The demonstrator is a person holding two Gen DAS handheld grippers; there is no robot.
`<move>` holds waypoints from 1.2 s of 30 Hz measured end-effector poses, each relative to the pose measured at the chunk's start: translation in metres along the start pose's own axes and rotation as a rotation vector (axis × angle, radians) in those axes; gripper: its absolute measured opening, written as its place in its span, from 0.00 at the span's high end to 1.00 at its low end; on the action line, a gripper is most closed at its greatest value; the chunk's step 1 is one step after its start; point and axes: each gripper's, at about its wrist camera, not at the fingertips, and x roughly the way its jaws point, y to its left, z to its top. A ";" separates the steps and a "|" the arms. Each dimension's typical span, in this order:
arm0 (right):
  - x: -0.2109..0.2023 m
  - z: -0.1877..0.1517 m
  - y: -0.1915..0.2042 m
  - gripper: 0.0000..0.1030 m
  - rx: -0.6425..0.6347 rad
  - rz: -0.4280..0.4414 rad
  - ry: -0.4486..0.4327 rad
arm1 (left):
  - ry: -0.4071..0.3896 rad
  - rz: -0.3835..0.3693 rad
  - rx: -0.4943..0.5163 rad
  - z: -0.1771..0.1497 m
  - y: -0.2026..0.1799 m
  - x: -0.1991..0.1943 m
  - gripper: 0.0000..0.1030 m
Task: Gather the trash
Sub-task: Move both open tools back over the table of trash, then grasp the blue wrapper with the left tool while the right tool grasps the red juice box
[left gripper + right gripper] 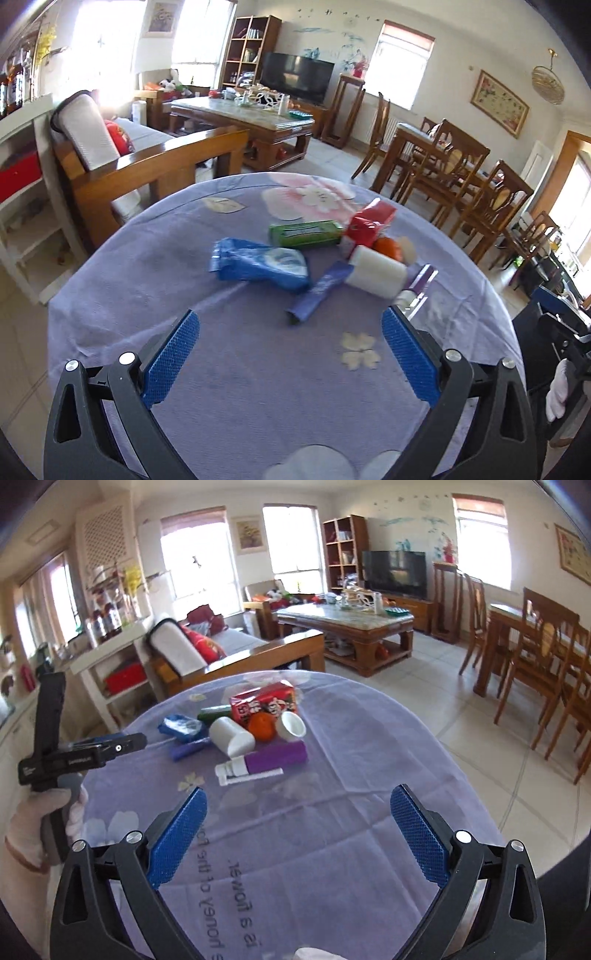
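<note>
A pile of trash lies on the purple floral tablecloth (pixel 229 369): a blue wrapper (pixel 258 264), a green box (pixel 304 233), a red carton (pixel 371 221), an orange (pixel 386 247), a white bottle (pixel 376 271), a dark blue sachet (pixel 319 291) and a purple box (pixel 277 757) with a white tube (pixel 243 771). My left gripper (pixel 290 325) is open and empty, just short of the sachet. My right gripper (pixel 297 808) is open and empty, a little short of the white tube. The left gripper also shows in the right wrist view (pixel 107 747), at the table's left.
Beyond the table stand a wooden sofa (pixel 147 166), a coffee table (pixel 243 118) and a TV (pixel 297 75). Dining chairs (pixel 461 177) and a dining table stand on the right. A white shelf (pixel 22 206) is on the left. The floor is tiled.
</note>
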 end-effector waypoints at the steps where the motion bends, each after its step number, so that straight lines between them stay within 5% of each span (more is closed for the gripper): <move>1: 0.009 0.010 0.009 0.05 -0.031 0.008 0.005 | 0.009 0.017 0.023 0.004 0.005 0.005 0.05; 8: 0.084 0.076 0.041 0.05 -0.227 0.039 0.050 | 0.039 0.053 0.345 0.018 0.029 0.024 0.05; 18: 0.188 0.115 0.045 0.05 -0.378 0.162 0.197 | 0.138 -0.100 0.665 0.022 0.042 0.060 0.05; 27: 0.242 0.120 0.037 0.05 -0.327 0.202 0.306 | 0.167 -0.157 0.807 0.018 0.033 0.075 0.05; 36: 0.253 0.112 0.034 0.07 -0.263 0.251 0.324 | 0.209 -0.229 0.775 0.030 0.033 0.081 0.06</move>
